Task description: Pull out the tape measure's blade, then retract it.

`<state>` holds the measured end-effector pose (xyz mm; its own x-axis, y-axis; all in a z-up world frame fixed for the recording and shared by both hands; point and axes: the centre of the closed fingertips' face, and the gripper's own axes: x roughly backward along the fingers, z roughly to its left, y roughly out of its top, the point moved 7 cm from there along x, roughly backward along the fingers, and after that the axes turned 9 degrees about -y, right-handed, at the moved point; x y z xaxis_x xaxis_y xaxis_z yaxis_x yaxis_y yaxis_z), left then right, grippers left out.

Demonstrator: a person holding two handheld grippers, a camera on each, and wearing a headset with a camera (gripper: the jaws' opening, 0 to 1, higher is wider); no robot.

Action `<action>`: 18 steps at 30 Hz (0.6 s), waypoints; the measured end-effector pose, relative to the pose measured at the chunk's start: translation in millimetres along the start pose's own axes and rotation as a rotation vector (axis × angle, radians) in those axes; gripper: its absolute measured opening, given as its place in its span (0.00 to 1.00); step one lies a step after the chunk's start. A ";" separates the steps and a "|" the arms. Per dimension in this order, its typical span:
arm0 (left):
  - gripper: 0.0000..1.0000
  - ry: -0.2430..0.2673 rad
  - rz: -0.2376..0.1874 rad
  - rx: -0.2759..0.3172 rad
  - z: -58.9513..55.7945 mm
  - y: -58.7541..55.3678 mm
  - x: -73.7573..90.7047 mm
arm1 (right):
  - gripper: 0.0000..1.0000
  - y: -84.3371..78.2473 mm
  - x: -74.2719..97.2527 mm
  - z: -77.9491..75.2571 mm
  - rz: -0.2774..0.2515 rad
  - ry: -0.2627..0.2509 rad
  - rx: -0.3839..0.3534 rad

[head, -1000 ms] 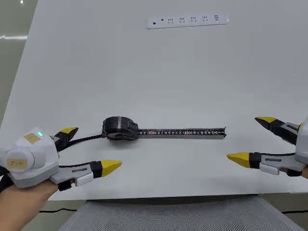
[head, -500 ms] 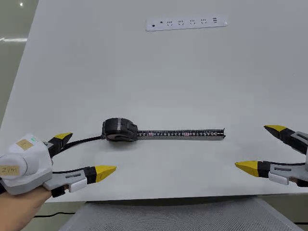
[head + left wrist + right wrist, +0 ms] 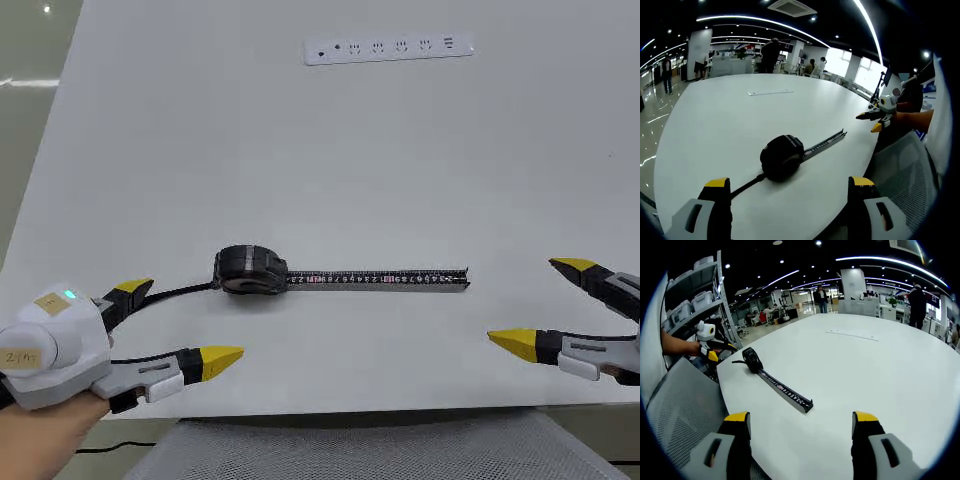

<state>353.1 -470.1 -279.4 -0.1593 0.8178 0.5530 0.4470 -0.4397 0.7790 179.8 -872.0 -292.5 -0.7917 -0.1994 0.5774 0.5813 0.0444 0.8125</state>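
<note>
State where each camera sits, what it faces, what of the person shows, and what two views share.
Head view: headset, looking down at the table; left gripper, right gripper and a hand show.
Left gripper view: on that gripper, facing the tape measure, case nearest; own jaws show.
Right gripper view: on that gripper, facing the blade, tip nearest; own jaws show.
Shared: each gripper view catches the other gripper.

Left gripper (image 3: 188,318) spread wide, right gripper (image 3: 525,300) (likewise)
</note>
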 end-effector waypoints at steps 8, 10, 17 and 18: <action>0.94 0.006 -0.004 0.002 -1.3 1.3 -1.1 | 0.83 -0.3 -0.1 1.7 -0.003 0.006 -0.001; 0.93 0.004 0.000 -0.004 -2.8 2.2 -3.2 | 0.82 0.1 -0.7 2.4 -0.004 0.008 0.000; 0.91 0.003 0.001 -0.012 -6.4 7.1 -11.9 | 0.79 1.0 -1.0 5.7 -0.013 0.024 0.013; 0.91 0.001 -0.001 -0.010 -6.9 8.4 -13.5 | 0.79 0.6 -0.7 5.1 -0.012 0.023 0.011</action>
<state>352.9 -487.4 -278.3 -0.1608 0.8180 0.5522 0.4376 -0.4424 0.7828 179.8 -866.8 -292.1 -0.7944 -0.2221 0.5653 0.5692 0.0524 0.8205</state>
